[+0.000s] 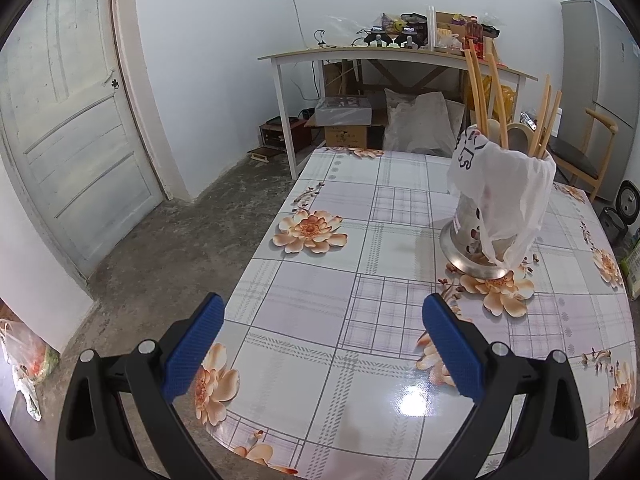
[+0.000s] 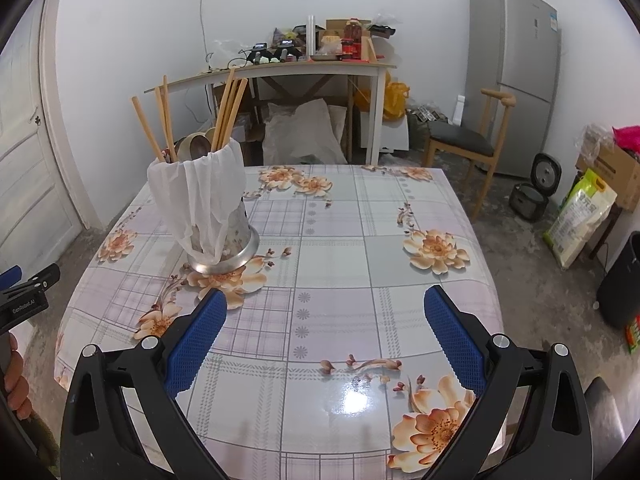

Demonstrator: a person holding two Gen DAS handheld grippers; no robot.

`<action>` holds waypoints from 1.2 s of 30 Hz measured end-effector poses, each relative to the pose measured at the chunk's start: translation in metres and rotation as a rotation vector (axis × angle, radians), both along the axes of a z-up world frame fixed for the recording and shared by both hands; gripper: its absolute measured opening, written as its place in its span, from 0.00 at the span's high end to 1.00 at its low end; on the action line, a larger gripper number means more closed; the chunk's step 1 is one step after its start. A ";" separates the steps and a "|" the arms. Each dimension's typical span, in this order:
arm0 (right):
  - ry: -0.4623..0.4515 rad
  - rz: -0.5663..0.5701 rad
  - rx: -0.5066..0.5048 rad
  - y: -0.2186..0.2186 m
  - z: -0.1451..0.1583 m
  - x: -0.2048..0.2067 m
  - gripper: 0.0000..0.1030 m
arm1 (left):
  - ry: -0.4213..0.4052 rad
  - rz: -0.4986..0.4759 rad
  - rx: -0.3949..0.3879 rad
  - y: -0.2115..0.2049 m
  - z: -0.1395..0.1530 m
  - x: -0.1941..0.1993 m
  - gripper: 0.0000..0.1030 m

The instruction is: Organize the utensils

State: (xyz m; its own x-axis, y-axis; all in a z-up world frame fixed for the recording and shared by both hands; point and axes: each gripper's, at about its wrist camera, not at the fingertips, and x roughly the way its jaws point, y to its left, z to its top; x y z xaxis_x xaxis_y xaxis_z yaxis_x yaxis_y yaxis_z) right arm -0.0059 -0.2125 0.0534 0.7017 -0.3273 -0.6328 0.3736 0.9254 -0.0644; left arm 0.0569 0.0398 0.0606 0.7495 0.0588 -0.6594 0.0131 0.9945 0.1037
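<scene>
A metal utensil holder stands upright on the floral tablecloth, draped with a white plastic bag. Wooden chopsticks and spoons stick out of its top. My left gripper is open over the table's near left edge, well short of the holder. My right gripper is open too, nothing between its blue pads, with the holder ahead to its left. The left gripper also shows at the right wrist view's left edge, held by a hand.
A white side table piled with clutter stands at the back wall, with boxes and sacks beneath. A wooden chair, a fridge, a rice cooker and a rice bag stand right. A door is left.
</scene>
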 end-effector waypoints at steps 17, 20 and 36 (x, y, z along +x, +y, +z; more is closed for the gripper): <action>-0.003 -0.005 0.002 -0.001 0.001 -0.002 0.08 | 0.015 -0.017 -0.005 -0.001 -0.001 0.001 0.06; -0.003 -0.004 0.002 -0.001 0.001 -0.002 0.08 | 0.010 -0.018 -0.004 -0.003 -0.001 0.000 0.06; -0.004 0.000 0.001 0.001 0.003 0.001 0.08 | 0.011 -0.023 0.003 -0.005 -0.001 -0.001 0.06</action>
